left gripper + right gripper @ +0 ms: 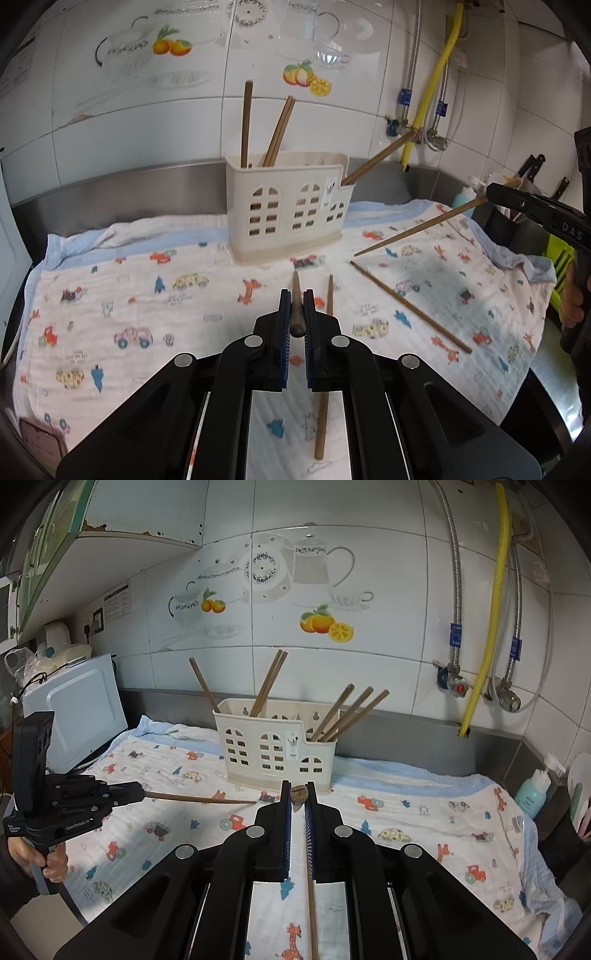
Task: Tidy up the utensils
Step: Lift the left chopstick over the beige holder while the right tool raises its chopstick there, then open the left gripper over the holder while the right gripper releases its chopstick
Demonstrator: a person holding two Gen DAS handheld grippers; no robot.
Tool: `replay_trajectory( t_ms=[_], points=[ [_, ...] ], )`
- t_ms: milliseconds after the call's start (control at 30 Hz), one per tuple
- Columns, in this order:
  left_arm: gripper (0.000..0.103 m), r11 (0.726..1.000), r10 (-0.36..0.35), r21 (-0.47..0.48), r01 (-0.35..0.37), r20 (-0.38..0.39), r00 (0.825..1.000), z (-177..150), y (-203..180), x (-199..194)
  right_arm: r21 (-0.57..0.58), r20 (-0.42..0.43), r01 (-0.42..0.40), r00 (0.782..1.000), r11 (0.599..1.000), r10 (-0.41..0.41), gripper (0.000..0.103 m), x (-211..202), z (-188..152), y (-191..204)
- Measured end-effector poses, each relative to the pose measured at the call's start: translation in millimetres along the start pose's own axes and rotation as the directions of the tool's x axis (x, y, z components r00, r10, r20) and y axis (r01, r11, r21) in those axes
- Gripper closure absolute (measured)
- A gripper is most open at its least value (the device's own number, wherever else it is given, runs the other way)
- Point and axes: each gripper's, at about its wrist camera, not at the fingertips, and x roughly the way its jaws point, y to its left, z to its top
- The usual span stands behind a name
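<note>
Pinching one brown wooden chopstick [296,306] each, both grippers face the cream plastic utensil holder [288,206] at upper centre; left gripper [296,309] is nearer, its stick's long axis pointing straight at it, right gripper [297,800] likewise clamped.

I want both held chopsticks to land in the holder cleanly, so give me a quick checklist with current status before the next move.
1. Left gripper shut on a chopstick: ok.
2. Right gripper shut on a chopstick: ok; the stick also shows clamped in the left wrist view.
3. Holder upright on the cloth: ok.
4. Free room in the holder's compartments: cannot tell; several sticks already lean in its left and right ends.
5. Path clear between the two grippers: cannot tell; both sticks angle toward the holder.
6. Loose chopsticks left on the cloth: not ok, two remain.
</note>
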Motion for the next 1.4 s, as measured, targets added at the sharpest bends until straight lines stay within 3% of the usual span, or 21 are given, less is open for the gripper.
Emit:
replay_trajectory(
  t_ms=[500, 733, 1067, 1267, 1400],
  points=[
    [0.098, 0.997, -0.011, 0.075, 0.007, 0.048, 0.999, 83, -14, 3, -0.055, 0.061, -0.027, 0.998, 0.998, 0.03, 0.096, -9, 99, -15],
    [0.098, 0.993, -0.013, 0.12, -0.004, 0.145, 0.989, 135, -30, -14, -0.031, 0.001, -0.035, 0.999, 0.999, 0.035, 0.096, 15, 133, -31],
    [0.098, 0.986, 0.067, 0.128, -0.112, 0.312, 0.948, 211, -40, -21, -0.048, -0.097, -0.04, 0.995, 0.998, 0.036, 0.096, 56, 141, -39],
    [0.098, 0.983, 0.126, 0.089, -0.163, 0.321, 0.939, 233, -28, 3, -0.045, -0.109, -0.054, 0.993, 0.998, 0.049, 0.096, 69, 141, -42],
    [0.098, 0.983, 0.146, 0.063, -0.172, 0.301, 0.942, 234, -20, 19, -0.04, -0.119, -0.063, 0.991, 0.997, 0.058, 0.096, 76, 138, -45]
  ],
)
